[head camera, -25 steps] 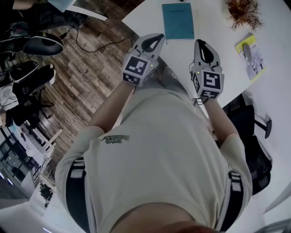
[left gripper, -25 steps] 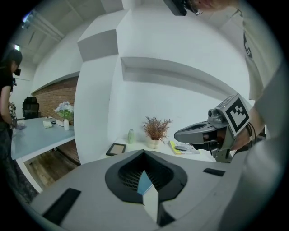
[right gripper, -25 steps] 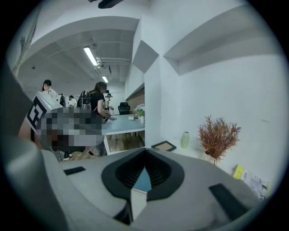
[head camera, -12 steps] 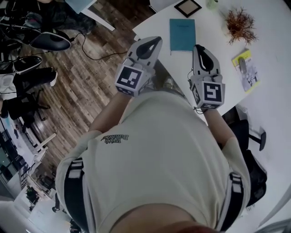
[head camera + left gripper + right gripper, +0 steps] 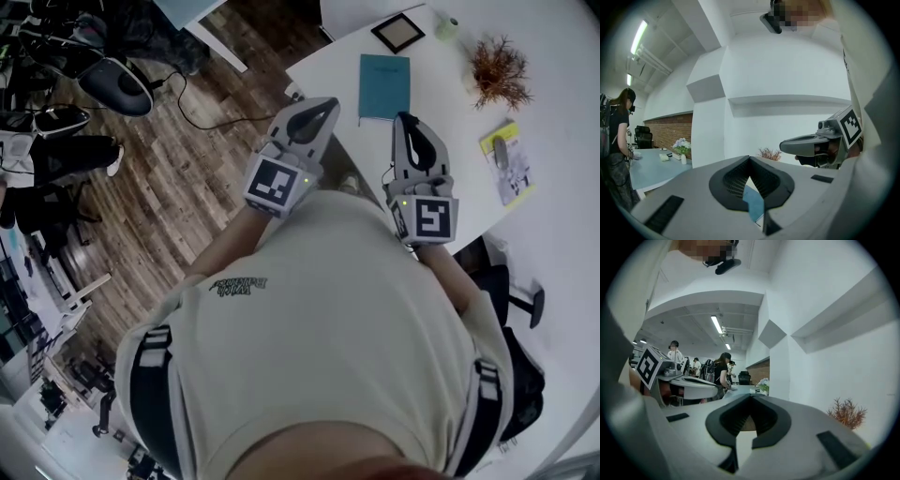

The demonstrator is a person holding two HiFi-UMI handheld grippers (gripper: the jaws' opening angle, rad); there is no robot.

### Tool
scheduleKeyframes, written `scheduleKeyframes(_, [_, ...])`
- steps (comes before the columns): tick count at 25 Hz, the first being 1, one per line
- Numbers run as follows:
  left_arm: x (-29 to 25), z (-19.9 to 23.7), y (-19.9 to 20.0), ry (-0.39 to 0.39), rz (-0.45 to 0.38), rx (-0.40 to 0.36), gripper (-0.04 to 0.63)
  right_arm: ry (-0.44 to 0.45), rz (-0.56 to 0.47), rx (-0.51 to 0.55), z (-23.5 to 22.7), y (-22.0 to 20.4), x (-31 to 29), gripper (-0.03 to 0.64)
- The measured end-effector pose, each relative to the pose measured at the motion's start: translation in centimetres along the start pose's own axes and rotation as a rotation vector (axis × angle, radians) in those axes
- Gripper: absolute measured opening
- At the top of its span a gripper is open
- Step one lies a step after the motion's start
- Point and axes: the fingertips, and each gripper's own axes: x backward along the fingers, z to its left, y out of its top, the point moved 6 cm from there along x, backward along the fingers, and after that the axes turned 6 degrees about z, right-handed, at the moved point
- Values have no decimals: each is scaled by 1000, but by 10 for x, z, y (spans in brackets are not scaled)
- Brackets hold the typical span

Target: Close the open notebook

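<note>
A teal notebook [image 5: 384,86] lies closed and flat on the white table [image 5: 450,122], near its front left edge. My left gripper [image 5: 328,103] hangs in the air short of the table's corner, shut and empty. My right gripper [image 5: 406,119] hovers just in front of the notebook's near edge, shut with nothing in it. Both are held close to my chest and point about level. In the left gripper view the shut jaws [image 5: 750,162] show a sliver of the teal notebook [image 5: 753,206] below them, and the right gripper [image 5: 818,145] is alongside. The right gripper view shows its own shut jaws [image 5: 751,399].
On the table beyond the notebook are a dark picture frame [image 5: 397,33], a small green cup [image 5: 448,28], a dried plant [image 5: 500,66] and a yellow leaflet [image 5: 506,164]. An office chair [image 5: 511,291] stands at the right, wooden floor and cables at the left. People stand farther off.
Both grippers have lifted and drawn back from the table toward my chest. The notebook has stayed closed in place, and more of the table's far side has come into view.
</note>
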Motion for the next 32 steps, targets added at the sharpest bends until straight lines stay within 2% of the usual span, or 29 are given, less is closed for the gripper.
scheduleKeyframes(6, [1,0,5,13,-17,-3,12,50,-57,8,9,5,2,2])
scheduleKeyframes(11, [0,-1,5,14,-21,-2,12,65,-51,30,8,8,1,0])
scheduleKeyframes(32, [-8,6,5,-23,8,13,12,64,-61,24,12,19,-12,2])
